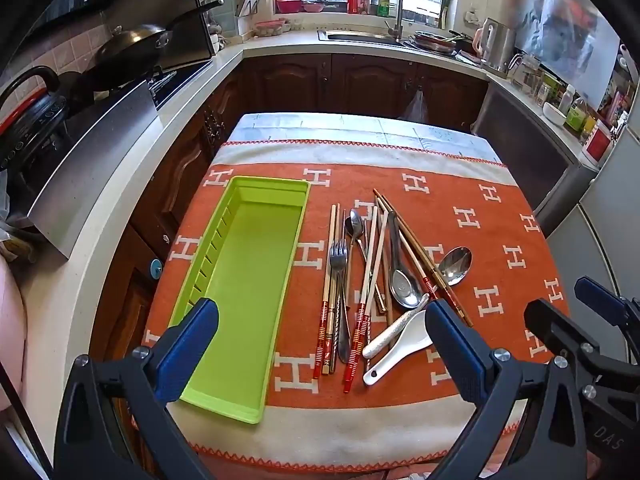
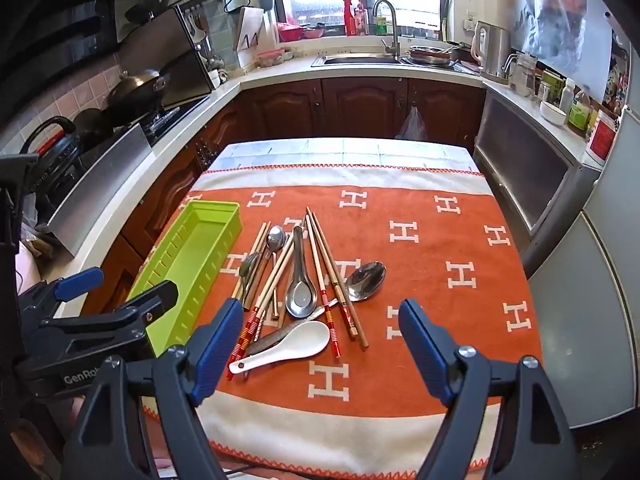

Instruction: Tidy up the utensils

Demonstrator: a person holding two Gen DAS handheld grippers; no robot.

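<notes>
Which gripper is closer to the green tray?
Left. The left gripper hangs open above the near end of the green tray, one finger over it. The right gripper hangs open further right, by the utensil pile.

Tray [image 1: 256, 280]: lime green, plain, left of centre in both views. Cloth [image 1: 500, 248]: orange with a repeating white H pattern, cream border bands, red zigzag stitch along the edges. Table strip [image 1: 360, 126] beyond the cloth: pale blue-grey tile print. Chopsticks [image 1: 362, 320]: light wood or cream shafts, red ends with gold bands. Ceramic spoon [image 2: 296, 342]: white. Second ceramic handle [image 1: 394, 332]: white with dark speckles. Metal spoons [image 1: 454, 266], fork [image 1: 338, 256]: bare silver. Gripper pads [image 1: 188, 344]: blue, on black frames. Cabinets [image 2: 360, 104], upper centre: dark reddish-brown wood. Counter [image 2: 280, 72]: off-white.
</notes>
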